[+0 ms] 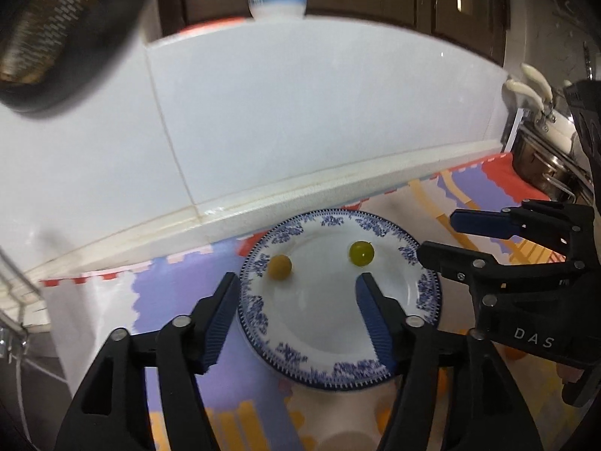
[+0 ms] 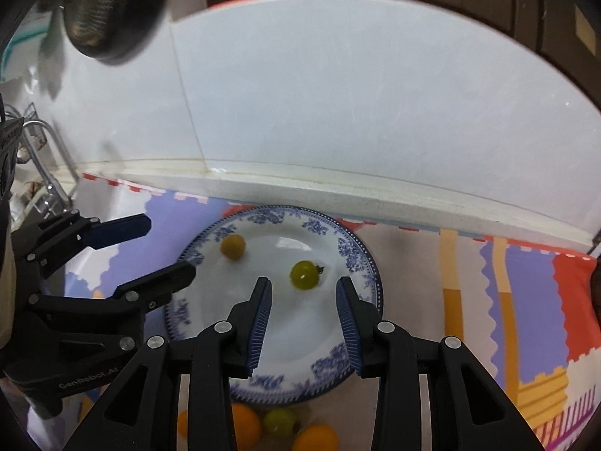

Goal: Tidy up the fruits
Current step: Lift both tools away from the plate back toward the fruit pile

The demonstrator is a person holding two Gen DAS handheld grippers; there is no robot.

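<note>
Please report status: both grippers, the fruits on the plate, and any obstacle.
Left gripper open, empty. Right gripper open, empty. Yellow fruit and green fruit on plate; more fruits wait in front of it. Nothing blocks.

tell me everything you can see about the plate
The plate is round, glossy white, ceramic by its look, with a blue floral band and toothed blue edge. It lies flat on a colourful mat near the tiled wall. Two small fruits rest on it, apart: a yellow one and a green one. Neither gripper touches it.

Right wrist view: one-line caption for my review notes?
Open right gripper above blue-patterned plate holding a green tomato and a yellow one.
</note>
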